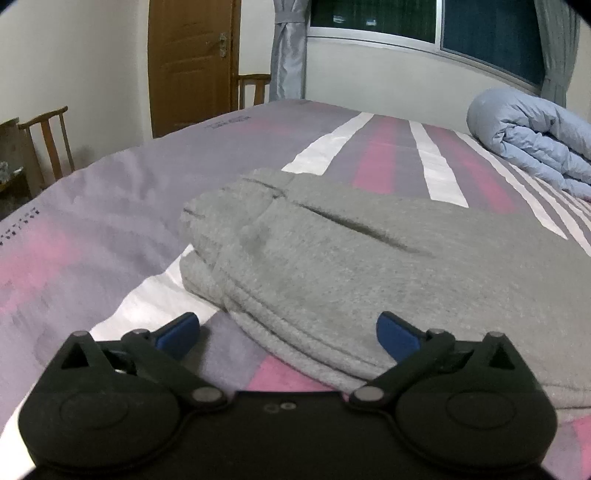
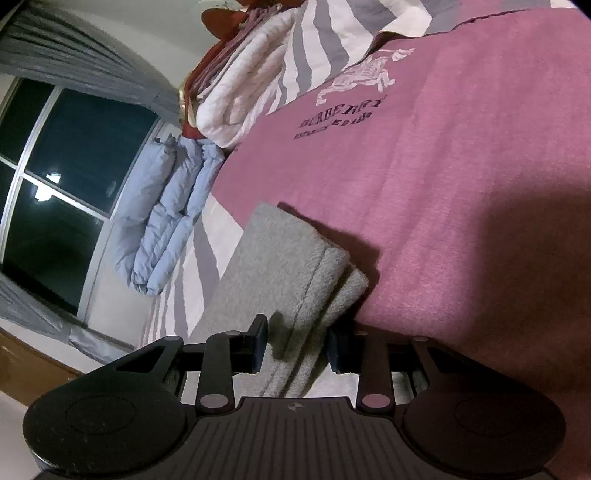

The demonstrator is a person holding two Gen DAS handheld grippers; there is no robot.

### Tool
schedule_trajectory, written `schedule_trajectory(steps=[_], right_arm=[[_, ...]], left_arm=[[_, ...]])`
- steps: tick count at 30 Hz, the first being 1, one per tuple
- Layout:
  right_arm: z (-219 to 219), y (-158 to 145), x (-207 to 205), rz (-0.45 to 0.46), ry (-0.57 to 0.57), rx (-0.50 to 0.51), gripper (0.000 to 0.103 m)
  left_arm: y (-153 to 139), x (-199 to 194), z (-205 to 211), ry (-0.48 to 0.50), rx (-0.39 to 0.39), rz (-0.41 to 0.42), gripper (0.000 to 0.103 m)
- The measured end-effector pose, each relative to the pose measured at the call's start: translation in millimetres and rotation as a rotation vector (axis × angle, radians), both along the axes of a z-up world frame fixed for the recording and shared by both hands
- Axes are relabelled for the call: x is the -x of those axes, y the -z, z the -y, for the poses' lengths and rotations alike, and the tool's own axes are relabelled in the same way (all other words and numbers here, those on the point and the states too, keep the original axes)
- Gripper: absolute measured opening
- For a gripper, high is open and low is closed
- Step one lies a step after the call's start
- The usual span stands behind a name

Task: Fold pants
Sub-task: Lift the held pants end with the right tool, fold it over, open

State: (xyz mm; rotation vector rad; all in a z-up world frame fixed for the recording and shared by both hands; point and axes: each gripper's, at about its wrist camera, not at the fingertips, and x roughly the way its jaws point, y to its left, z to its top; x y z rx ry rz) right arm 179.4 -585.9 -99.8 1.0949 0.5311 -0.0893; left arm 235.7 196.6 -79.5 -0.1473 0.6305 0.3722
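Cream walls, brown door (image 1: 192,62), dark window (image 1: 487,33) — probably night — grey curtains (image 1: 288,48), wooden chairs (image 1: 48,140).

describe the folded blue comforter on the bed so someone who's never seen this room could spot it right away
Start at the bed with its pink, grey and white striped cover. Follow it to the side under the window: the comforter lies there, a puffy, pale blue quilted roll. The grey pants nearby are flat and fuzzy.

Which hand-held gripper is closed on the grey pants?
The right hand-held gripper: its fingers pinch the folded grey pants. The left hand-held gripper is open, holding nothing.
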Motion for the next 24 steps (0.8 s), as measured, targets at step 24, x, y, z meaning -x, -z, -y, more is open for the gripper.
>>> schedule_trajectory(steps=[24], right_arm=[[-97,-98,-32,0.098,-0.128,0.359,0.013]], left_arm=[[-12,51,-44,-0.077,0.096,0.113,0.097]])
